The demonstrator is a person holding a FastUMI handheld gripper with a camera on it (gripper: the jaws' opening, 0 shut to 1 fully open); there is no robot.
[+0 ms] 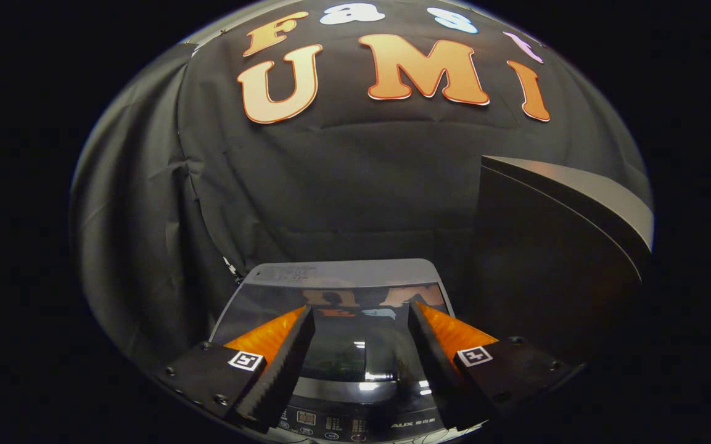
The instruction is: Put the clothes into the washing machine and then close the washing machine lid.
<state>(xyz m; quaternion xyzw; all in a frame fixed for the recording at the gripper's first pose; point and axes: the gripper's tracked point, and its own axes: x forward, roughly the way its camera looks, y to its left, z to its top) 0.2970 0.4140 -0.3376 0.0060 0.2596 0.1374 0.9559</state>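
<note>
The gripper (361,317) hangs above the near edge of the washer (343,274), tipped a little downward so that it looks forward and down across the machine's top toward the black cloth wall (330,185) behind. Its 2 fingers (284,357) stand wide apart, with nothing between them and neither touching anything. The left and right fingers sit at about the same height and reach equally far forward, so the gripper is level from side to side.

The lid (355,345) lies flat and closed on the washer, under the gap between the fingers. Its dark glass panel mirrors the wall and carries a few bright glints of light. The grey far edge of the washer's top shows beyond the fingertips. The control panel (355,424) runs along the near edge, just below the roots of the fingers, with small buttons and a display on it.

To the right of the washer, and beyond the right finger, stands a large dark panel (552,259) with a pale grey edge, leaning at a slant against the wall.

No clothes can be made out through the glass.
</note>
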